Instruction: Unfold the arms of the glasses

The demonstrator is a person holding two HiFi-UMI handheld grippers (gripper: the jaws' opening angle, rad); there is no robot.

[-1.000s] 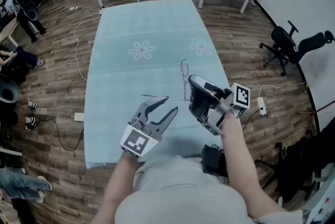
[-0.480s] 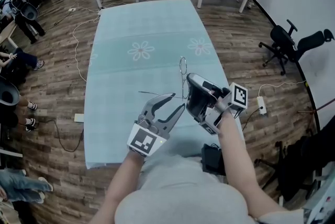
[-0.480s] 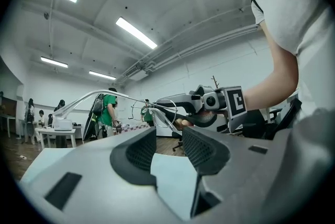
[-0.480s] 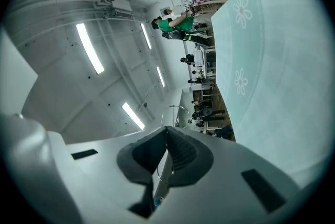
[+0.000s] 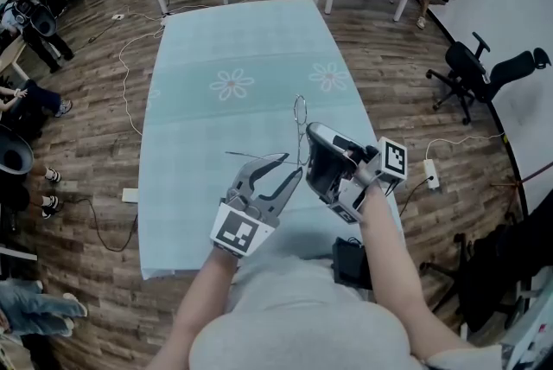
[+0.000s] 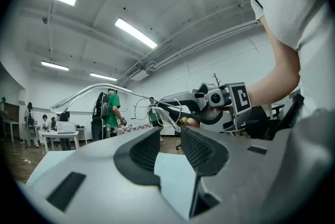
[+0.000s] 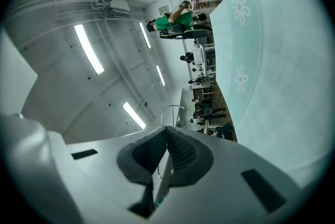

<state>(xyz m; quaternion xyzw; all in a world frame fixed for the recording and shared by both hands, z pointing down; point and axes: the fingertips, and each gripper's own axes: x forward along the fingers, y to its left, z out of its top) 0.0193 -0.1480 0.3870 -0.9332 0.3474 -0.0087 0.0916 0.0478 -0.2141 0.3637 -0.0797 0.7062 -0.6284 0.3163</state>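
- Wire-framed glasses (image 5: 299, 135) hang above the teal tablecloth (image 5: 233, 40), pinched between the right gripper's (image 5: 312, 130) closed jaws.
- Just left, the left gripper (image 5: 293, 164): jaws apart, just been closing, nothing between them.

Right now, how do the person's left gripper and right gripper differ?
Grip: the right gripper is shut on the glasses. The left gripper holds nothing; its jaws are apart, though they have just been closing a little, and the glasses' unfolded arm passes above them, not between.
Pose: the left gripper points level across the room, while the right gripper angles up toward the ceiling lights.
Shared: both have the same grey build and a marker cube, and both are over the table.
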